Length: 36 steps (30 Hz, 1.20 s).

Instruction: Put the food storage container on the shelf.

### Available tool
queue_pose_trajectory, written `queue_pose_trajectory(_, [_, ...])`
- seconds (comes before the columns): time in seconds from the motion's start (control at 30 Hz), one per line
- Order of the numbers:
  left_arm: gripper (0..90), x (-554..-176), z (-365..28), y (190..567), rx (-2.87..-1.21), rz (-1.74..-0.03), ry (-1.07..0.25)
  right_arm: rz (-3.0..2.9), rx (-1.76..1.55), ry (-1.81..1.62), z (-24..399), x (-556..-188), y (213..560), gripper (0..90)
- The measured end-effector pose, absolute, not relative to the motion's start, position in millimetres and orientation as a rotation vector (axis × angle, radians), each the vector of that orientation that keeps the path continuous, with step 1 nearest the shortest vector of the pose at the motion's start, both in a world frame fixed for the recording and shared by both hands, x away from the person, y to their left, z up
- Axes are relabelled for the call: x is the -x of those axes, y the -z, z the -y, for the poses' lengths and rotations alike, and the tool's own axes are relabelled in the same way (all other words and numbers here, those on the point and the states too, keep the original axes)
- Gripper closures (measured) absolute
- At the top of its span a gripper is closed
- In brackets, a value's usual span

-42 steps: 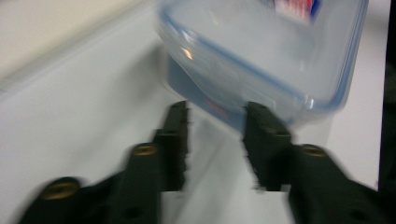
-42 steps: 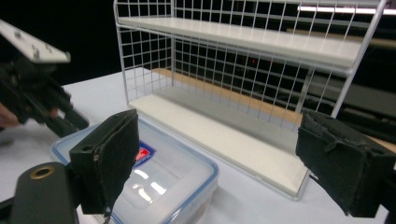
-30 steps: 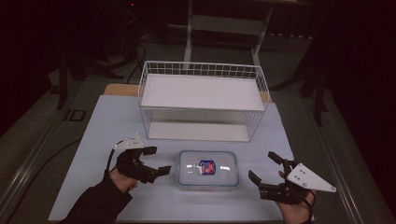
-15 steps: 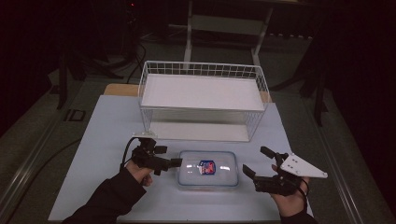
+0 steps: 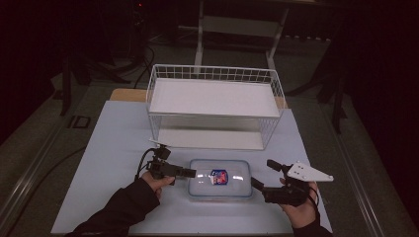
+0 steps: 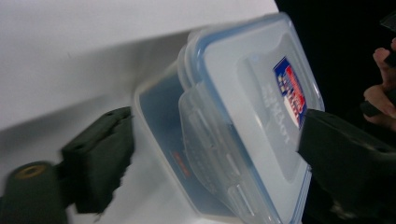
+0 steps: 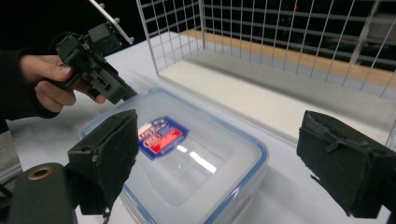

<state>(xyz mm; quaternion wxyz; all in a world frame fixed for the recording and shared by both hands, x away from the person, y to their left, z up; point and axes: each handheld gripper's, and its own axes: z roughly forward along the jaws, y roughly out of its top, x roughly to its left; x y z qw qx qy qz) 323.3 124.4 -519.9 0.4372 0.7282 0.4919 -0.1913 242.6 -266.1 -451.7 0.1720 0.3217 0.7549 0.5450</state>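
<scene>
A lidded plastic box [image 5: 220,178] sits on the bench [image 5: 113,148] before a wire basket [image 5: 213,106]. The left claw [image 5: 190,173], closing, straddles its end clasp without pressing; the right claw [image 5: 264,176] gapes beside it. Nothing lifted yet.

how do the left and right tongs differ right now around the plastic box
The left tongs are at the lidded plastic box, its left end between their jaws, which have just been closing; the pads are not seen pressing yet. The right tongs stand off its right end, jaws wide apart with nothing between them. The right pair carries a grey three-cornered plate. Both are black, hand-held and aimed at the box.
</scene>
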Motion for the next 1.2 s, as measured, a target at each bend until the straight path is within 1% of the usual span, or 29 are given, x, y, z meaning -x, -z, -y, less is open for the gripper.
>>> queue_pose_trajectory(0.03, [13.8,-323.7,-123.6,524.3,-1.808,-1.229,0.521,-2.152,-0.921,-1.541,266.1,-243.2,453.1,12.8])
queue_pose_trajectory(0.13, [17.0,-322.3,-123.8,528.4,-1.813,-1.230,0.563,-2.186,-0.960,-1.525,265.7,-244.6,456.8,13.6])
queue_pose_trajectory(0.17, [20.9,-321.6,-124.1,528.9,-1.812,-1.242,0.560,-2.190,-0.963,-1.519,265.9,-244.7,457.4,13.6])
queue_pose_trajectory(0.23, [29.9,-321.5,-125.7,530.6,-1.790,-1.220,0.598,-2.203,-0.977,-1.513,266.5,-245.4,458.6,13.6])
queue_pose_trajectory(0.27, [32.7,-321.2,-126.1,530.5,-1.783,-1.209,0.608,-2.207,-0.993,-1.509,266.7,-245.6,459.1,13.9])
queue_pose_trajectory(0.3, [39.4,-320.4,-125.6,529.4,-1.786,-1.194,0.614,-2.214,-1.003,-1.508,267.0,-246.3,459.8,14.1])
queue_pose_trajectory(0.37, [40.5,-317.9,-125.0,527.1,-1.808,-1.172,0.586,-2.231,-1.030,-1.505,267.6,-247.4,461.3,14.3])
queue_pose_trajectory(0.43, [43.4,-316.5,-126.2,527.3,-1.807,-1.162,0.599,-2.259,-1.084,-1.519,268.7,-249.6,463.8,15.7])
queue_pose_trajectory(0.6, [45.9,-314.8,-128.4,528.7,-1.772,-1.164,0.620,-2.337,-1.307,-1.570,275.1,-264.3,475.7,16.6])
queue_pose_trajectory(0.7, [50.9,-310.0,-129.2,524.9,-1.778,-1.129,0.600,-2.371,-1.424,-1.587,278.0,-272.0,483.2,19.4])
queue_pose_trajectory(0.97, [55.4,-297.2,-129.7,517.9,-1.804,-1.063,0.547,-2.445,-1.575,-1.575,277.9,-278.9,497.7,23.2])
queue_pose_trajectory(1.03, [56.1,-295.1,-129.8,517.3,-1.806,-1.054,0.537,-2.471,-1.596,-1.569,277.3,-278.4,500.1,26.0])
queue_pose_trajectory(1.17, [57.0,-290.8,-130.6,516.6,-1.812,-1.023,0.518,-2.501,-1.612,-1.573,276.4,-277.7,501.8,35.5])
queue_pose_trajectory(1.2, [57.1,-290.3,-130.7,516.5,-1.812,-1.022,0.515,-2.507,-1.613,-1.573,276.2,-277.2,501.9,41.2])
